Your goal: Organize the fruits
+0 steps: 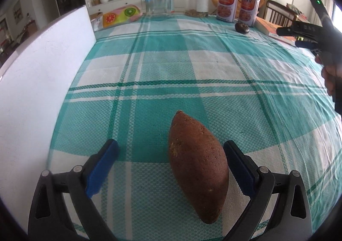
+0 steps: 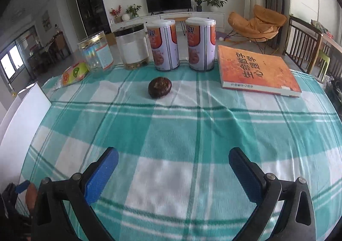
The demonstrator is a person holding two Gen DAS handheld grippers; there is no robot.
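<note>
Reddish-brown and matt, the sweet potato lies on the worktop, which is covered by a teal-and-white checked cloth. Its skin is rough and speckled with small pale pits, with a yellowish scuff on its left flank; the body is spindle-shaped, thick in the middle and tapering to a blunt point at each end, the far tip dark. It sits lengthwise between the blue pads of the left hand-held gripper, closer to the right pad and perhaps just touching it, well clear of the left one. That gripper is released, jaws spread wide, nothing clamped.

Far beyond the sweet potato, near the back edge of the worktop, rests a small dark brown round fruit with a wrinkled, glossy top, possibly a passion fruit. Just behind that fruit stand two white-and-orange canisters; to their left are a black-lidded jar and a gold-lidded clear jar, to their right an orange book.

The right hand-held gripper hangs over bare cloth short of the dark fruit, jaws spread and empty.
</note>
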